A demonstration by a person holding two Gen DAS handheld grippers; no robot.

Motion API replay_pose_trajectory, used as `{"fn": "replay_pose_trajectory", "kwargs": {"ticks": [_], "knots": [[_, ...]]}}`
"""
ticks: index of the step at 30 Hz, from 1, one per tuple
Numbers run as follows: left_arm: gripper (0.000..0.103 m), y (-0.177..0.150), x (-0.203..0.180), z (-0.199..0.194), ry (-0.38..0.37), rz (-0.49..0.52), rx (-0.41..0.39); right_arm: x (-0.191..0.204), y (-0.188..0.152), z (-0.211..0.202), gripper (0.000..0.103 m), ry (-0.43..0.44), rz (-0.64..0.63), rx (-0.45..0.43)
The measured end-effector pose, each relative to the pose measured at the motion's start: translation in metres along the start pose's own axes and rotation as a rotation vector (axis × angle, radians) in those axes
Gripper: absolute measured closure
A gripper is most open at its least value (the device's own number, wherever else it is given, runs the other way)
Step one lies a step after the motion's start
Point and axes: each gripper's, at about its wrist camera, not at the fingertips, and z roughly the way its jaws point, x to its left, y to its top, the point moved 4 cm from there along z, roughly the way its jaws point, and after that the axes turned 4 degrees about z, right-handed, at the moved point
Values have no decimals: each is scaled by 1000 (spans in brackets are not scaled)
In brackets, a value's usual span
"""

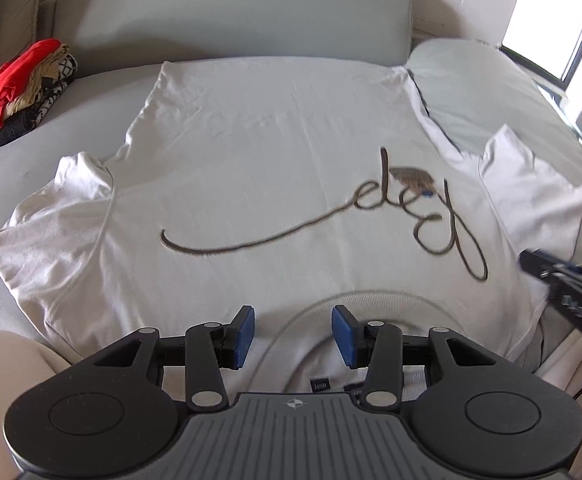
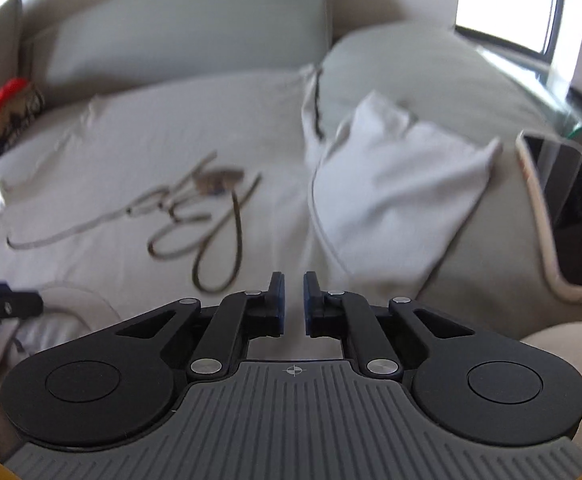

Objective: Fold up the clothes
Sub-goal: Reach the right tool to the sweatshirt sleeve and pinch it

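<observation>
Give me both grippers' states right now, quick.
Left gripper: open, holding nothing, above the white T-shirt collar.
Right gripper: nearly closed, narrow gap, holding nothing.

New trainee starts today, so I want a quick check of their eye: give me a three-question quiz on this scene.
1. True or false: the white T-shirt lies spread flat, print up.
2. The left gripper hovers over which part of the shirt: A) hem, B) collar, C) sleeve?
3. Fill in: beside the shirt's sleeve, seen from the right gripper, rests a ____.

Key: 1 true; 2 B; 3 phone.
</observation>
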Motion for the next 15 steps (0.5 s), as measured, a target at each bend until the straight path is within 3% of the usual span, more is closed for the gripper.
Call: {"fn": "replay_pose_trajectory", "kwargs": {"ticks": [3,4,6,9,15], "knots": [[58,-2,-3,1,8,22,13,-17,-5,-9,91,-52,73,84],[57,-2,-4,1,9,29,24,-28,-3,-16,90,-34,141,72],[58,-2,-5,0,7,41,44,-51,6,-38,84,0,252,-46],[58,0,-7,-5,-25,27,46,-80,31,-56,79,-73,305,-252],[57,6,-12,-5,-43,22,28,-125,65,-29,75,-75,451,-252]]}}
